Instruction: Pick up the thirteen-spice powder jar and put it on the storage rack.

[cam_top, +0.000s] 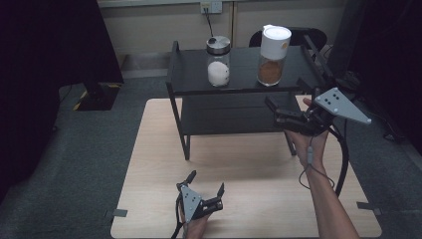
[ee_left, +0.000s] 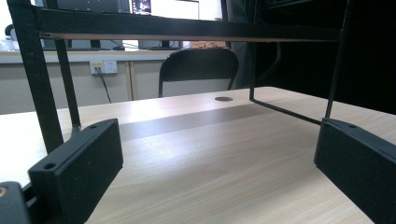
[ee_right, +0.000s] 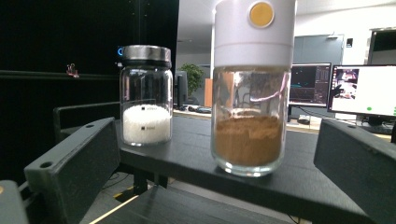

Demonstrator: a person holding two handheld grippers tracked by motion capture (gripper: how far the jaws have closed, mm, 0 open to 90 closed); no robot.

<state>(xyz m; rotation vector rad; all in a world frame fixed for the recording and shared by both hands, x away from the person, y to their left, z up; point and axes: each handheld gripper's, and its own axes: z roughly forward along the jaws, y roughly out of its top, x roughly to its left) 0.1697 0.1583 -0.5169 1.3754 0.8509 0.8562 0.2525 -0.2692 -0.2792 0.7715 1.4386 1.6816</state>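
Right tool: my right tool (cam_top: pixel 276 112) is raised at the right front of the black two-tier shelf (cam_top: pixel 194 69), level with its upper tier, jaws spread wide with nothing between them. My right hand (cam_top: pixel 311 144) grips it from below, palm turned up.
Right tool aim: in the right gripper view my two jaws frame the jar of brown powder (ee_right: pixel 250 93); it stands just ahead of them, not touched.
Brown powder jar: clear glass with a tall white cap (cam_top: pixel 274 41) bearing a round yellow mark; upright near the front right of the top tier; filled under half.
White powder jar: jar with a metal lid (cam_top: pixel 218 60), upright on the same tier, to the left of the brown one and apart from it; white powder fills its lower part.
Left tool: my left tool (cam_top: pixel 205 186) sits low over the near edge of the tabletop (cam_top: pixel 149 164), released, jaws wide apart and empty, well apart from the shelf.
Left tool aim: the left gripper view looks along the bare wood under the shelf, with the shelf legs ahead.
Background: chair (ee_left: pixel 198 70) and wall socket (ee_left: pixel 103 66) beyond the tabletop.
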